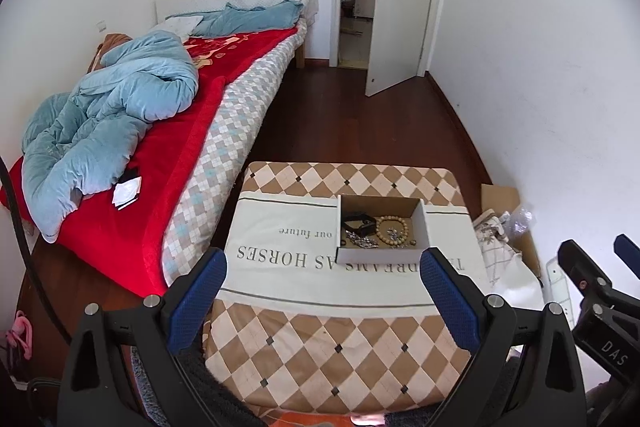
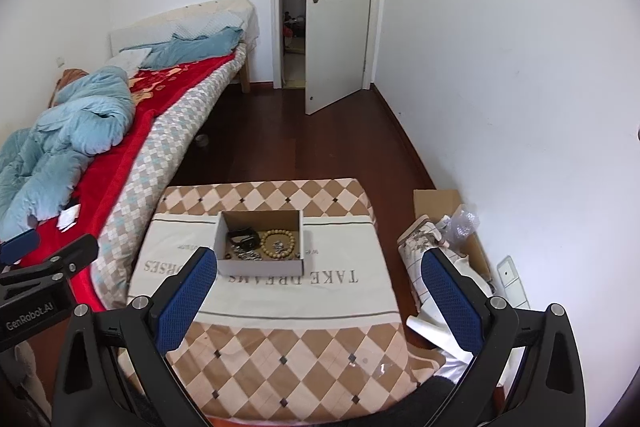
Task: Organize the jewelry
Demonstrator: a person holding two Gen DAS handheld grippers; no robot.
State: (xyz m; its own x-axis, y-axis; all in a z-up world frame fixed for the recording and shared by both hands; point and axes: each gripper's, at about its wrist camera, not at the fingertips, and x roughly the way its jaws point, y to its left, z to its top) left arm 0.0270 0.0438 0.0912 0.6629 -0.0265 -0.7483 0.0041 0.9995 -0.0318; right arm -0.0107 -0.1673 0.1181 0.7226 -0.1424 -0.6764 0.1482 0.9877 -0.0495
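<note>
Insp. A: Nearest the lens, blue-padded black left gripper (image 1: 322, 297) is noted w/ jaws spread wide, nothing held. Blue-padded black right gripper (image 2: 318, 293) is recorded likewise: jaws apart, empty. Both are held above the near end of the brown-and-cream diamond-patterned cloth-covered table (image 1: 320, 359).

Insp. B: Location of task items?

Insp. A: All are found inside the shallow white-sided cardboard box (image 2: 260, 265), set on the printed cream panel at mid-table, well beyond both grippers. Contents logged: tan wooden bead bracelet (image 2: 279, 242) at centre-right, black watch-like strap item (image 2: 242, 238) at left, small silvery metal pieces (image 2: 245, 254) toward the front wall. Finer ID cannot be made at this res.

Insp. B: Handling assessment?

Insp. A: Bracelet is judged light and floppy, beads hard and smooth; grip is advised across the strand at one side, not over the whole loop. Silver pieces are judged tiny, prone to tangle and slip; pad-tip pinch recommended. Box is judged light and may slide if nudged.
</note>
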